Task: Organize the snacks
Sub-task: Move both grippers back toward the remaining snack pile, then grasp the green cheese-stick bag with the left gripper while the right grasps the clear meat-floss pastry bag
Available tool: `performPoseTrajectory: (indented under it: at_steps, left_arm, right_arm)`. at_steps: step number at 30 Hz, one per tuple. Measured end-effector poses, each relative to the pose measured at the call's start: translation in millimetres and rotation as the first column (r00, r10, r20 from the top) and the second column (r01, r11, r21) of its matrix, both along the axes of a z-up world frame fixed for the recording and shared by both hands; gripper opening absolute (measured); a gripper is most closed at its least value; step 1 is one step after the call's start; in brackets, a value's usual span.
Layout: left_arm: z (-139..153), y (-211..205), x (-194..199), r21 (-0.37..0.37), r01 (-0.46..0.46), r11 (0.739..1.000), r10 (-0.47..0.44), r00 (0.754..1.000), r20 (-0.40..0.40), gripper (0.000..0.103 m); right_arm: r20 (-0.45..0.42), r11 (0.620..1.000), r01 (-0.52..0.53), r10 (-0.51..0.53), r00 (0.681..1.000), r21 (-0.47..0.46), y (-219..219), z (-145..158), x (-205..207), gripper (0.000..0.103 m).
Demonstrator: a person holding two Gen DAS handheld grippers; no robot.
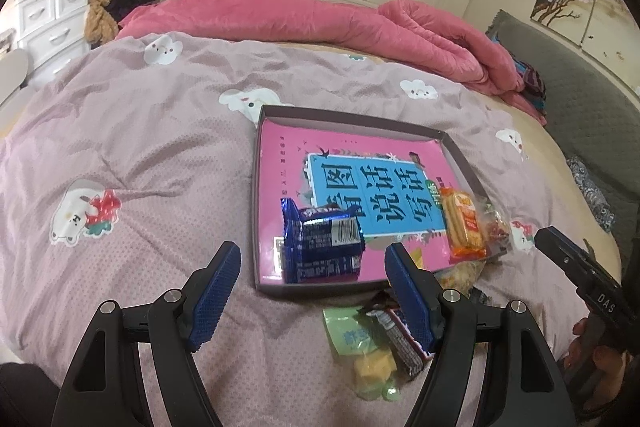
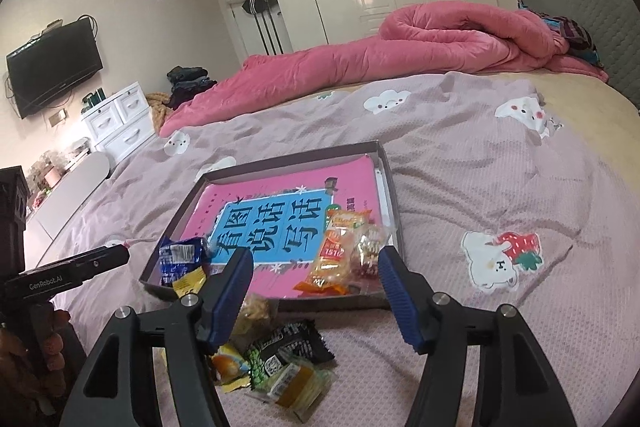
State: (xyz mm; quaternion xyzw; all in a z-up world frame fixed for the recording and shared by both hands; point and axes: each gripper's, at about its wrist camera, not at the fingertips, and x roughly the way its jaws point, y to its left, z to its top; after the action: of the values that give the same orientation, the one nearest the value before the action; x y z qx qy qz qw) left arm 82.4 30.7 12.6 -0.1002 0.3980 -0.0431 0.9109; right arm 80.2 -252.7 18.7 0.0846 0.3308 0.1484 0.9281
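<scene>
Three snack packs lie in the shallow box (image 2: 390,183) — blue, orange, clear; both grippers gape empty.

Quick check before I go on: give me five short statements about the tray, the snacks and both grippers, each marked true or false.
1. The blue snack packet lies inside the tray. True.
2. The orange biscuit pack lies on the bedspread outside the tray. False: it rests in the tray, on the pink book.
3. The left gripper is clamped on a snack. False: it is open and holds nothing.
4. Loose snacks lie on the bedspread in front of the tray. True.
5. The right gripper is holding the orange biscuit pack. False: nothing is gripped.
</scene>
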Motion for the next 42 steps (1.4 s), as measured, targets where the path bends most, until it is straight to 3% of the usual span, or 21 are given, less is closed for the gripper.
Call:
performPoseTrajectory:
  at_steps: [28, 42]
  left_arm:
    - [-10.6, -9.5, -27.1, 0.03, 0.063, 0.998, -0.06, 0.995, -0.079, 0.076]
    - [-32.2, -21.4, -33.7, 0.043, 0.115, 0.992, -0.106, 0.98, -0.17, 0.076]
  right_arm:
    - [-0.015, 0.999, -0.05, 0.05, 0.999, -0.019, 18.7, 1.5, -26.1, 0.066]
    - [-0.046, 0.99, -0.131, 0.129, 0.991, -0.05, 44.6, -6.3, -33.8, 0.077]
